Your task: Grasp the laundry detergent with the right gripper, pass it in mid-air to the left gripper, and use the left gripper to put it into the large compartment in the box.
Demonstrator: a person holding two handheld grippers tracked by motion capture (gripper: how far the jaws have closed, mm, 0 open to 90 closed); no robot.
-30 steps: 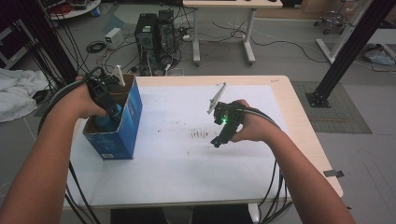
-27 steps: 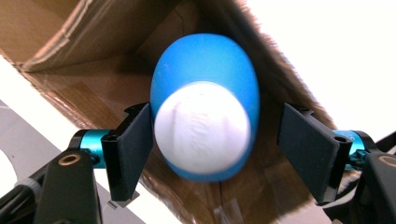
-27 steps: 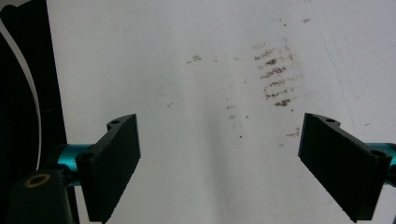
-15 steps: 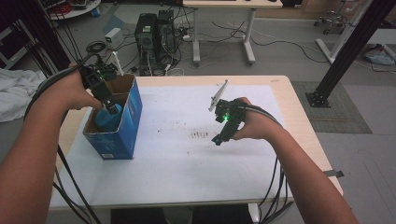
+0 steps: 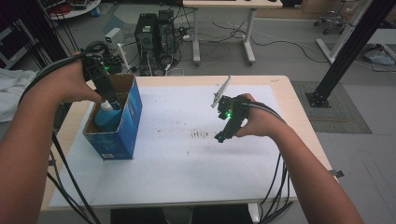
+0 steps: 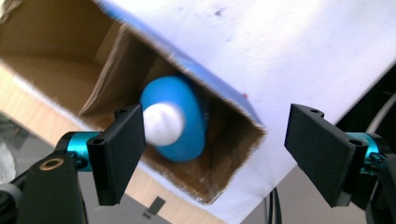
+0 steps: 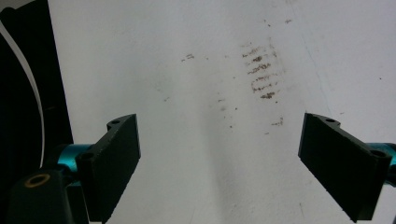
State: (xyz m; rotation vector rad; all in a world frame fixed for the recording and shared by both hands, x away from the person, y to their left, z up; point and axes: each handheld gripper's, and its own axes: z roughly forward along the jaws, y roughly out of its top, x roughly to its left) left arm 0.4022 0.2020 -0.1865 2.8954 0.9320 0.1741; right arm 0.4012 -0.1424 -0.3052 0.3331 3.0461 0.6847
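Down inside the open blue cardboard box (image 5: 119, 122) at the table's left edge stands the blue bottle (image 5: 106, 116), its white cap (image 6: 162, 123) pointing up toward your left gripper (image 5: 106, 91). That gripper hangs just above the box mouth with nothing between its jaws; they have just been opening and stand apart, clear of the bottle. The bottle lies straight below and slightly to one side of your left gripper, its long axis upright and running nearly along the gripper's line of sight, so I judge a straight lift would clear the rim. Your left gripper is far nearer it; your right gripper (image 5: 224, 133) rests well apart over the white table cover (image 5: 187, 177), jaws wide, empty. From above, the bottle is half hidden by the box wall; the left gripper view shows it end on, leaning near a box corner. The right gripper view shows brown smudges (image 7: 261, 70) on the cover.
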